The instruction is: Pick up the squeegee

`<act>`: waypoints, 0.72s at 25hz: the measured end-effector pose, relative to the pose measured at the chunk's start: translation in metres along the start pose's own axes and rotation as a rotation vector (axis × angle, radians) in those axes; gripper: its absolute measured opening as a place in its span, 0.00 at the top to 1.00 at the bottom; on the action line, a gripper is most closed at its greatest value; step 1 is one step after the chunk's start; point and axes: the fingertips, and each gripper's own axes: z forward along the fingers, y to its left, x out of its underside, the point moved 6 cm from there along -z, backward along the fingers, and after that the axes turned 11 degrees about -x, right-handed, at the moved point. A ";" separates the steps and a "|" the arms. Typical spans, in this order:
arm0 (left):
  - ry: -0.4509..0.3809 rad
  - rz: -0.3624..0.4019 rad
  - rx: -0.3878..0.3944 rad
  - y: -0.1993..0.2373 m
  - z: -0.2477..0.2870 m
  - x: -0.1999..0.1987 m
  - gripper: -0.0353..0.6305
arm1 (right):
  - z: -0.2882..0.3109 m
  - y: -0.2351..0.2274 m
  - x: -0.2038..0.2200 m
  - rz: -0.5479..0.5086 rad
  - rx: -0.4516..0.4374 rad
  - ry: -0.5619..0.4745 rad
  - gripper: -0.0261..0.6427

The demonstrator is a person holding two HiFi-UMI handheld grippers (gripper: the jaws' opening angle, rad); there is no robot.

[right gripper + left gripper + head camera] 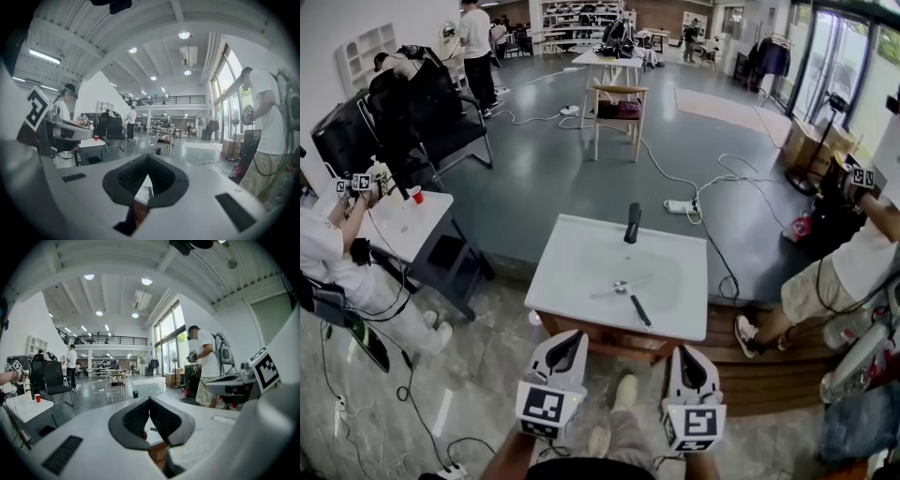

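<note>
The squeegee (631,298) lies flat near the middle of the white table (572,291), its black handle pointing toward me and its thin silvery blade crosswise at the far end. Both grippers hover at the table's near edge, short of the squeegee and apart from it. My left gripper (571,341) is shut with nothing in it; in the left gripper view its jaws (149,403) meet at the tips. My right gripper (688,357) is also shut and empty, its jaws (148,161) touching in the right gripper view. A strip of the table (142,190) shows below them.
A black oblong object (632,223) rests at the table's far edge. A person (337,272) sits at a small white table with a red cup (416,195) on the left. Another person (834,272) stands right. Cables and a power strip (680,206) lie on the floor beyond.
</note>
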 end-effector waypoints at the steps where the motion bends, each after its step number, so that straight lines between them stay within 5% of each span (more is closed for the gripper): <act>1: -0.002 -0.009 -0.002 0.002 0.005 -0.001 0.94 | 0.005 -0.002 -0.001 0.000 -0.002 0.002 0.96; 18: 0.114 -0.045 -0.055 0.022 0.131 0.033 0.94 | 0.133 -0.065 0.027 0.022 -0.103 0.107 0.96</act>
